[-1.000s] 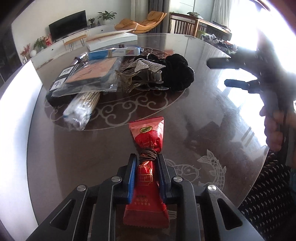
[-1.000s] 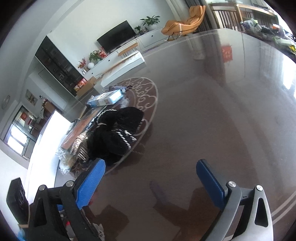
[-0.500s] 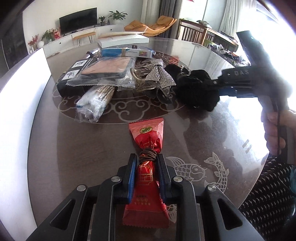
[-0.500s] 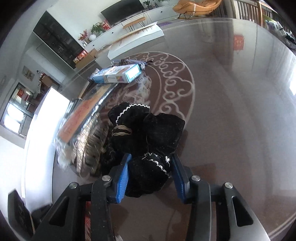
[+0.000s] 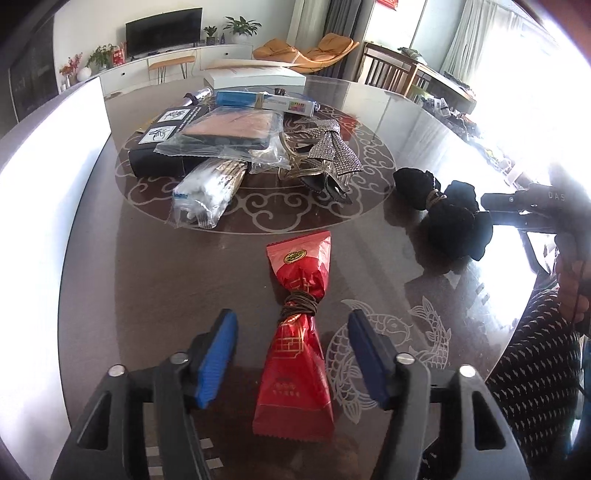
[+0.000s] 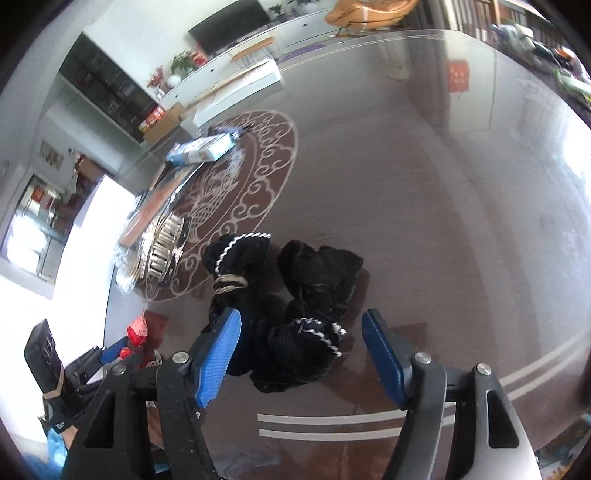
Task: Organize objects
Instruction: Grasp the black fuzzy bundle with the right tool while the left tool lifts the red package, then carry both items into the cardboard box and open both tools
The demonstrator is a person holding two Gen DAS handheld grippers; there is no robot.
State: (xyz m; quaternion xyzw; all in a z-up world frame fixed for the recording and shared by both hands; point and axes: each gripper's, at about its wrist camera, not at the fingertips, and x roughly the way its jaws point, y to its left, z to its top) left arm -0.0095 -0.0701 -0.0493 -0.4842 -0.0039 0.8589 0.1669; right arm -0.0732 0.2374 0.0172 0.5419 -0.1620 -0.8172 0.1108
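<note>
- Left wrist: left gripper [image 5: 291, 354] jaws spread wide, gripping nothing; red foil packet tied w/ brown cord [image 5: 295, 347] lies btwn them on dark glossy patterned surface [image 5: 147, 280].
- Right wrist: right gripper [image 6: 301, 356] jaws apart; black velvet pouches w/ white trim [image 6: 295, 314] lie btwn them on surface, left pad touching.

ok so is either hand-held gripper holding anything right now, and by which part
Nothing is held. The left hand-held gripper is open around the red packet, not touching it; the right hand-held gripper is open around the black pouches.

Dark glass table [image 5: 147, 280], wall television [image 5: 164, 26], orange lounge chair [image 5: 306, 51]
</note>
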